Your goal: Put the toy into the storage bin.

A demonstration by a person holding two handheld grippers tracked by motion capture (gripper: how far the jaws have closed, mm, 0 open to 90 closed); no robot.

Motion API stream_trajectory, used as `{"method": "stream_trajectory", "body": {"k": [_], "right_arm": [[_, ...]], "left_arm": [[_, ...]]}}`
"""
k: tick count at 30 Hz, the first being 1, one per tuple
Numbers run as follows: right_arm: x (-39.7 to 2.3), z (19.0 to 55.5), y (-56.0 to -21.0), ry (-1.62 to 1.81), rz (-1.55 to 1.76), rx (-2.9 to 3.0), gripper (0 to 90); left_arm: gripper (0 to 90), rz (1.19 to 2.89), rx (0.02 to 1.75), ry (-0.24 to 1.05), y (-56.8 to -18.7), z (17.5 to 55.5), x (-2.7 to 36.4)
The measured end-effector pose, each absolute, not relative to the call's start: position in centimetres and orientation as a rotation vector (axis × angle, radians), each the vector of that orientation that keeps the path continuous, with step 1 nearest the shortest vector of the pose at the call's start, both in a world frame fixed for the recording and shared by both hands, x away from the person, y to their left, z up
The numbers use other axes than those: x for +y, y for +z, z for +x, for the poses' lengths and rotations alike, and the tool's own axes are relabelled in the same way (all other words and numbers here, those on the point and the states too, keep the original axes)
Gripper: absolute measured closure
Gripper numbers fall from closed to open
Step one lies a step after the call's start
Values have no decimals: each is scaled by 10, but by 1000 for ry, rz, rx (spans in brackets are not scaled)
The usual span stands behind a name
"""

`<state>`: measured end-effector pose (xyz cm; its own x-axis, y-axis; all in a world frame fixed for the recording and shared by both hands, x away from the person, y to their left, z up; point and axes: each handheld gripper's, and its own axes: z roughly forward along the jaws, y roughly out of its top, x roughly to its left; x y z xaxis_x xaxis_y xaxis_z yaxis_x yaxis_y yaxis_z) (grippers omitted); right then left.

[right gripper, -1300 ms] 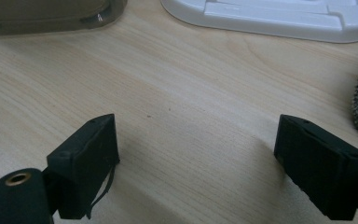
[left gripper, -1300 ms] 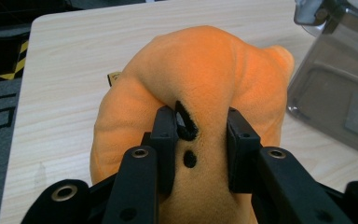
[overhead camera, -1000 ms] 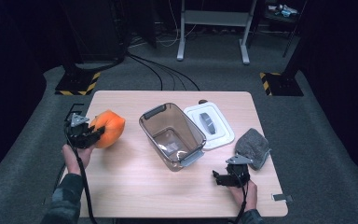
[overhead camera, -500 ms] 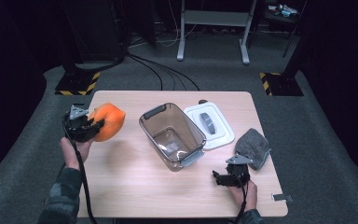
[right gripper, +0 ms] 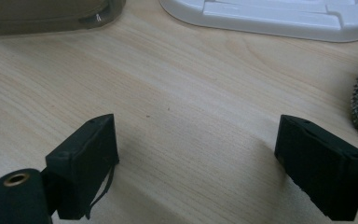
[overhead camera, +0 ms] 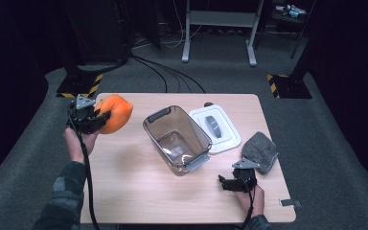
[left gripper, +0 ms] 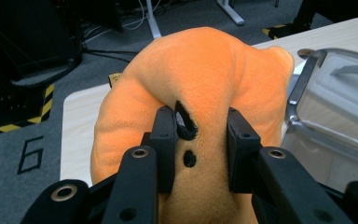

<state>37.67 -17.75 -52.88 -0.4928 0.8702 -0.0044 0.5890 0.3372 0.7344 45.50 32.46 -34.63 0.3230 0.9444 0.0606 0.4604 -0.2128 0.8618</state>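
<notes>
Left gripper (overhead camera: 92, 119) clenching orange plush toy (overhead camera: 114, 113), holding it above table's (overhead camera: 139, 191) left edge, left of clear bin (overhead camera: 175, 139). In left gripper view, jaws pinching fold of plush (left gripper: 200, 88) between pads, bulk bulging beyond tips. Right gripper (overhead camera: 231, 182) resting near front edge, jaws gaping wide over bare wood, gripping nothing; grey cloth (overhead camera: 259, 151) lying just beside.

The tabletop (overhead camera: 139, 191) is lit evenly from overhead, while the floor and the room behind it fall off into near darkness. Shadows on the tabletop are soft and short. The high view is slightly grainy. In the left gripper view the orange plush toy (left gripper: 200, 79) is sharp and bright. In the right gripper view the jaws near the lens are blurred, with soft shadows beneath them.
</notes>
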Motion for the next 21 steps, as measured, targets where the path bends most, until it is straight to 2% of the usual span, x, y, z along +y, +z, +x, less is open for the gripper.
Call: {"method": "stream_trajectory", "body": {"k": [21], "right_arm": [[-178,377,-529,963,1286,2209,123]], "left_arm": [[697,1819,1127,778,-311,465,292]]}}
